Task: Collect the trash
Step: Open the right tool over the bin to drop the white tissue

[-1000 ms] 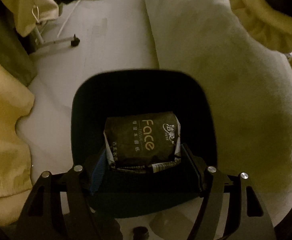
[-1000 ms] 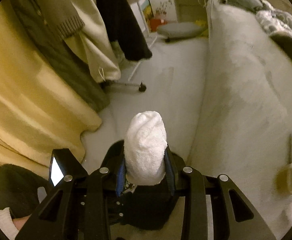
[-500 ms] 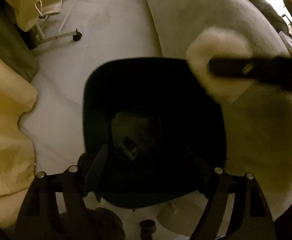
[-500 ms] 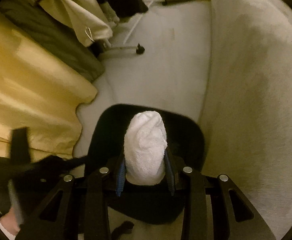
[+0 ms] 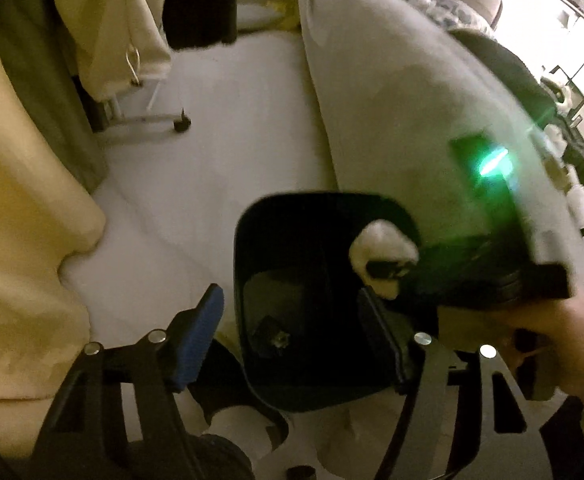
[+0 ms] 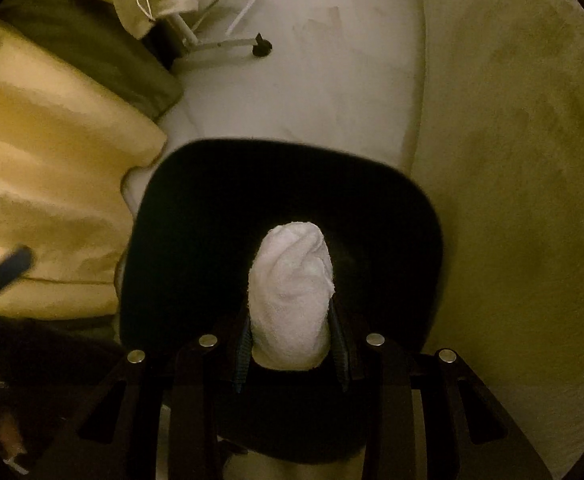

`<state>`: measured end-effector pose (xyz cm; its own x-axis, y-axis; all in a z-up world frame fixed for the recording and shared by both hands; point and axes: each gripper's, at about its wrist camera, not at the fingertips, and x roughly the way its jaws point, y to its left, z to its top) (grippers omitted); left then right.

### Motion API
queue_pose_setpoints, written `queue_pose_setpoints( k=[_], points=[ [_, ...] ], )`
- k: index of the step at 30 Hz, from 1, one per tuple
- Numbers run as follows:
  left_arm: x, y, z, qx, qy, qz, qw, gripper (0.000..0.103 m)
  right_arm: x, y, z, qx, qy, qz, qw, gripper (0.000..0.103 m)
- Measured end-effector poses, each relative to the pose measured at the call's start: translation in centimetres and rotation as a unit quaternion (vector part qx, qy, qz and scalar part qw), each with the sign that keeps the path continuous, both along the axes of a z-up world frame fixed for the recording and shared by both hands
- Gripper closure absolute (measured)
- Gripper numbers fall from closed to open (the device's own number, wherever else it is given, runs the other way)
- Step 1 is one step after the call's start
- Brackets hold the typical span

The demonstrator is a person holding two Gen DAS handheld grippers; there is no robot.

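A black bin stands on the pale floor, and a dark tissue pack lies at its bottom. My left gripper hangs above the bin's near left side; its jaws are closing with nothing held between them. One blue pad shows outside the bin's left wall. My right gripper is shut on a white paper wad and holds it over the bin's mouth. In the left wrist view the same wad comes in from the right, with a hand behind it.
A pale upholstered bed side runs close along the bin's right. Yellow fabric bulges at the left. A clothes rack's castor and hanging garments stand further back. Bare floor lies beyond the bin.
The left gripper let the dark tissue pack drop into the bin, then rose and drew back to the left. The right gripper came down over the bin with the white wad.
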<state>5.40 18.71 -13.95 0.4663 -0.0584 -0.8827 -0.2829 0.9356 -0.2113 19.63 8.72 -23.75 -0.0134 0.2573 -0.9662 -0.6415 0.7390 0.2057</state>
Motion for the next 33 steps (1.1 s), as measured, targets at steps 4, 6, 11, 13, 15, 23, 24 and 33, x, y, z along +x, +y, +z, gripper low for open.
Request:
queue_pose_setpoints(
  k=[4, 6, 11, 13, 15, 23, 24, 33],
  points=[
    [-1.0, -0.1, 3.0, 0.015, -0.027, 0.003, 0.9995, 0.036, -0.5, 0.7, -0.6, -0.015, -0.004, 0.011, 1.0, 0.069],
    [-1.5, -0.4, 5.0, 0.019, -0.052, -0.005, 0.9985, 0.037, -1.0, 0.6, -0.7, -0.02, -0.008, 0.015, 1.0, 0.069],
    [-1.8, -1.9, 9.2, 0.04, -0.102, -0.035, 0.9934, 0.04, -2.0, 0.6, -0.9, -0.029, -0.013, 0.031, 0.999, 0.068],
    [-1.7, -2.4, 10.0, 0.047, -0.113, -0.043, 0.9916, 0.04, -2.4, 0.7, -0.7, -0.023, -0.016, 0.04, 0.999, 0.066],
    [-1.4, -2.7, 11.0, 0.048, -0.123, -0.05, 0.9899, 0.042, -2.6, 0.9, -0.5, -0.024, -0.024, 0.049, 0.998, 0.062],
    [-0.3, -3.5, 15.2, 0.062, -0.18, -0.07, 0.9791, 0.046, -3.5, 1.6, 0.8, 0.011, -0.043, 0.071, 0.996, 0.027],
    [0.2, -3.7, 16.1, 0.068, -0.188, -0.076, 0.9769, 0.046, -3.5, 1.5, 1.3, 0.02, -0.045, 0.068, 0.996, 0.027],
    [2.9, -4.1, 20.0, 0.068, -0.229, -0.093, 0.9666, 0.046, -3.7, -0.9, 6.8, 0.076, -0.073, 0.047, 0.993, 0.023]
  ],
)
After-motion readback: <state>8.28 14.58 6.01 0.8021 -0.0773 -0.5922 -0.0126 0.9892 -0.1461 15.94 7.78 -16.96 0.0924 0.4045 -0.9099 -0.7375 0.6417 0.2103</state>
